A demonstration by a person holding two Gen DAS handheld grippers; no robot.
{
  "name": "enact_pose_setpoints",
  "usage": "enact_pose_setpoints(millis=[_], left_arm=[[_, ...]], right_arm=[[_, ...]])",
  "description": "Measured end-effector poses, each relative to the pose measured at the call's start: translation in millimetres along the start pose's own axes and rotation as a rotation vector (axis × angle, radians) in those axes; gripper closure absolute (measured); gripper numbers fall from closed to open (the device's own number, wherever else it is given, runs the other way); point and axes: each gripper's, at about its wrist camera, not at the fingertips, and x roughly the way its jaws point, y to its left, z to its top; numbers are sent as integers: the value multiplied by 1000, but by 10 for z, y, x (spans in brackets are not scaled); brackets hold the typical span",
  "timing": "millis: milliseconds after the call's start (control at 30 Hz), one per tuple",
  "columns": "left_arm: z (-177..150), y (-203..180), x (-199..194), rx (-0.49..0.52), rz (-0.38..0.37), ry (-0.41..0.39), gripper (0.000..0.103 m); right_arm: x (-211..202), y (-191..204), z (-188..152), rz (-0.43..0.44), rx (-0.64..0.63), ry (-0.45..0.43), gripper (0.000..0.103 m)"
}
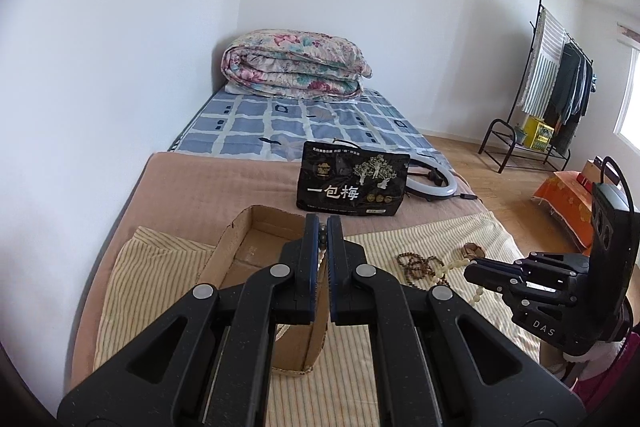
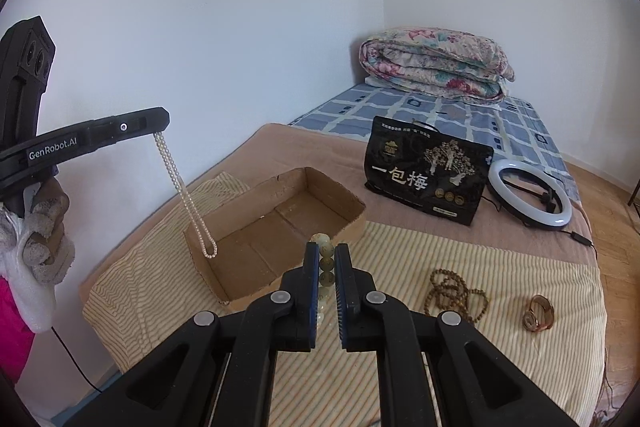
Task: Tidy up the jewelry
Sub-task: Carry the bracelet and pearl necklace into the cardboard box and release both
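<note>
Left gripper (image 2: 160, 131) clamping pearl necklace (image 2: 188, 203), dangling above cardboard box (image 2: 340, 203) on bed; right gripper (image 2: 327, 255) gripping pale bead bracelet (image 2: 326, 261) beside box.

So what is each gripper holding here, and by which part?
Left gripper: the pearl necklace, pinched at its top, loop hanging over the cardboard box. Right gripper: pale bead bracelet, a few beads clamped.

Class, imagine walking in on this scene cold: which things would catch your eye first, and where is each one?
The pearl necklace dangling from the shut left gripper over the near-left corner of the open cardboard box. Next, the pale bead bracelet pinched in the right gripper, and the black snack bag standing behind the box.
</note>
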Motion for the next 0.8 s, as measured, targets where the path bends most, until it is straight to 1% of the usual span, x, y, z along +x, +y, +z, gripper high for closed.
enact_pose_setpoints(millis=[233,433,633,800], left_arm=[[-111,293,223,-36,35,34,102],[-192,448,406,-41,53,67,102],[-292,568,569,-44,69,100,102],[-418,659,758,-45,89,148,102]], right_arm=[[461,127,203,27,-21,25,98],[877,236,337,49,-41,55,98],[1310,287,360,70,-32,95,98],[1638,289,309,67,-20,142,98]])
